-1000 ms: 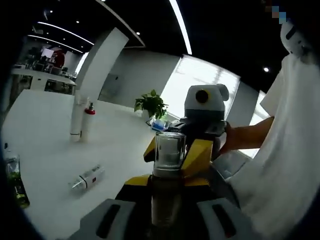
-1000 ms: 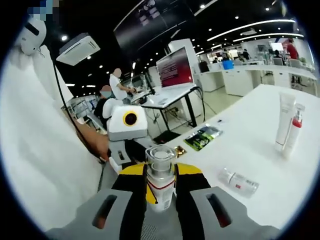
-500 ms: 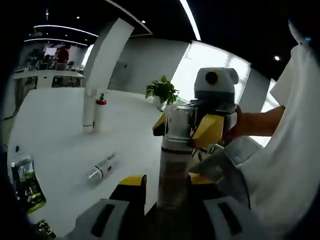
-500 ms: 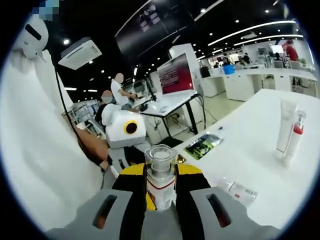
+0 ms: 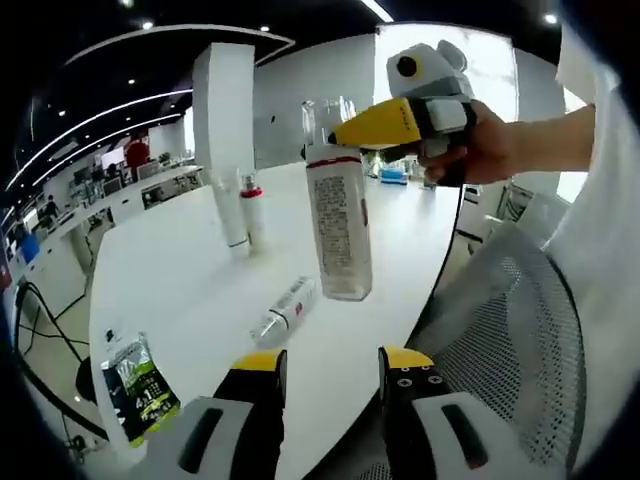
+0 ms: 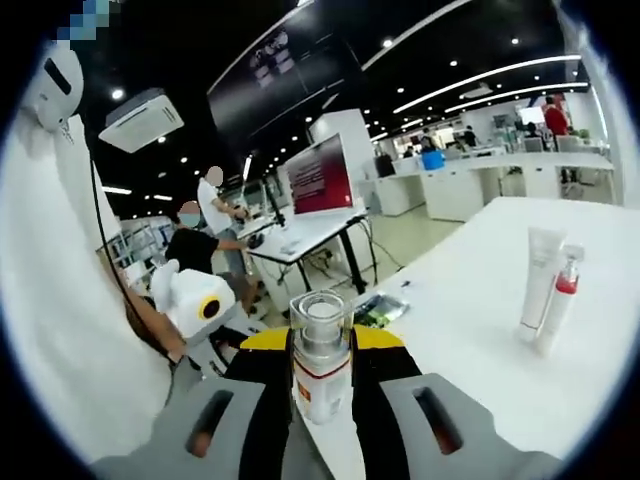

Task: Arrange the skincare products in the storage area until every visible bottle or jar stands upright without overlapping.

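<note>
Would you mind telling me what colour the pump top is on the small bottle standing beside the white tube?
Red, on the small bottle; clearest in the left gripper view.

Glossy white table (image 5: 190,290); clear plastic bottle (image 5: 338,215)

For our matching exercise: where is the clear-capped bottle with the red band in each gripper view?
Left gripper view: clear-capped bottle with a red band, upper centre, gripped by the right gripper.
Right gripper view: same bottle, bottom centre, between that gripper's jaws.
Shared landmark: upright white tube.

Left tool (image 5: 332,375) open and empty; right tool (image 6: 321,350) clamped, raised.
</note>
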A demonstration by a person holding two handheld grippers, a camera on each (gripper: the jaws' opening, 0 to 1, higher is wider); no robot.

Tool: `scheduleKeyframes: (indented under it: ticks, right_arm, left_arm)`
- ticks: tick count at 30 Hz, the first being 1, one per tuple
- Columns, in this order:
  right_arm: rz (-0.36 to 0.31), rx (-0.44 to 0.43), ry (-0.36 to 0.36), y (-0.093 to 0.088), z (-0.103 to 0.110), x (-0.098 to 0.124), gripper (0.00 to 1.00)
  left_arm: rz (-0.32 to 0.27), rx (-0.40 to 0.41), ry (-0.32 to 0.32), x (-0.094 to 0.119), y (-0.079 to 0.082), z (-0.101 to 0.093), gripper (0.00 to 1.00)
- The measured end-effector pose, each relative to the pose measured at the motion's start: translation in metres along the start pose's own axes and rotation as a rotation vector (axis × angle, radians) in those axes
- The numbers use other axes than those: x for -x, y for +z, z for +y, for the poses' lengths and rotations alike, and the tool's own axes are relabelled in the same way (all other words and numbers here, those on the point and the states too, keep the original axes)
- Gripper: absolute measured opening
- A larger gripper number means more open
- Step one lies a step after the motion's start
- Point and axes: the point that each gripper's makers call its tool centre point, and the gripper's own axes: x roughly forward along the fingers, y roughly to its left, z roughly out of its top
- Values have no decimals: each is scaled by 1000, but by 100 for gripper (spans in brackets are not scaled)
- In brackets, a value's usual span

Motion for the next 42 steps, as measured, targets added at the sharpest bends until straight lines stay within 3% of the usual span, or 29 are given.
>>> scheduleKeyframes:
  ticks: [3, 9, 13, 20, 26, 39, 42]
  right_arm:
    - [-1, 15, -36, 2, -10, -1, 19]
    - [5, 46, -86, 7, -30, -6, 19]
    - [10, 55, -117, 10, -45, -9, 19]
    - [7, 62, -158, 11, -66, -14, 19]
    - [12, 128, -208, 9, -91, -17, 19]
    - [12, 136, -290, 3, -138, -21, 19]
    - [22, 140, -305, -1, -146, -23, 19]
  left_arm:
    - [-17, -2, 12, -2, 3, 2, 37]
    - [10, -57, 18, -8, -2, -2, 37]
    - [76, -84, 35, -12, -15, -1, 37]
    - [133, -123, 98, -12, -26, 11, 35]
    - [138, -136, 116, -11, -27, 14, 36]
    - [145, -142, 123, -10, -29, 16, 37]
    - [92, -128, 128, -8, -19, 15, 37]
